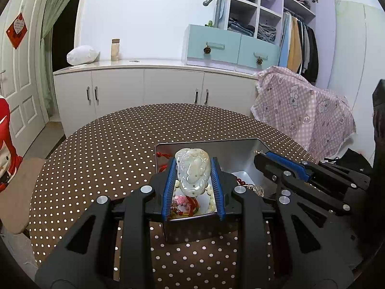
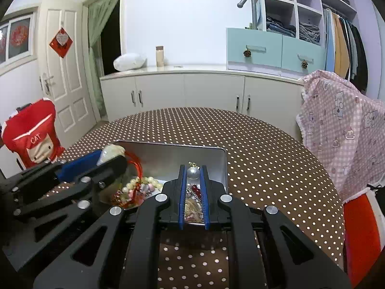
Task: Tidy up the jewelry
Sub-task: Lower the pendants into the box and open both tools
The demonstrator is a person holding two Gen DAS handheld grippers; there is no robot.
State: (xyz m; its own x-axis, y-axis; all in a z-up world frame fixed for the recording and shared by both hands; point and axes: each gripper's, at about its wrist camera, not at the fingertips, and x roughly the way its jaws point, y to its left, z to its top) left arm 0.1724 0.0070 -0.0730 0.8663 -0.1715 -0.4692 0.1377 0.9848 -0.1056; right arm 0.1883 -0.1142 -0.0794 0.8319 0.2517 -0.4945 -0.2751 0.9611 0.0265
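Note:
My left gripper (image 1: 192, 162) is shut on a carved white jade pendant (image 1: 192, 171) and holds it over the open silver metal box (image 1: 207, 143). A red cord (image 1: 161, 155) hangs from the pendant. Bead bracelets and red strings (image 1: 185, 202) lie in the box beneath it. My right gripper (image 2: 193, 168) is shut on a silver pearl-like ball with a gold cap (image 2: 193, 172), over the right part of the box (image 2: 168, 144). The left gripper with the pendant (image 2: 111, 153) shows at left in the right wrist view. The right gripper (image 1: 262, 156) shows at right in the left wrist view.
The box sits on a round table with a brown polka-dot cloth (image 1: 115, 144). A chair draped in pink checked cloth (image 1: 300, 115) stands at the right, a red-covered chair (image 2: 31, 132) at the left. White cabinets (image 1: 149, 89) stand behind.

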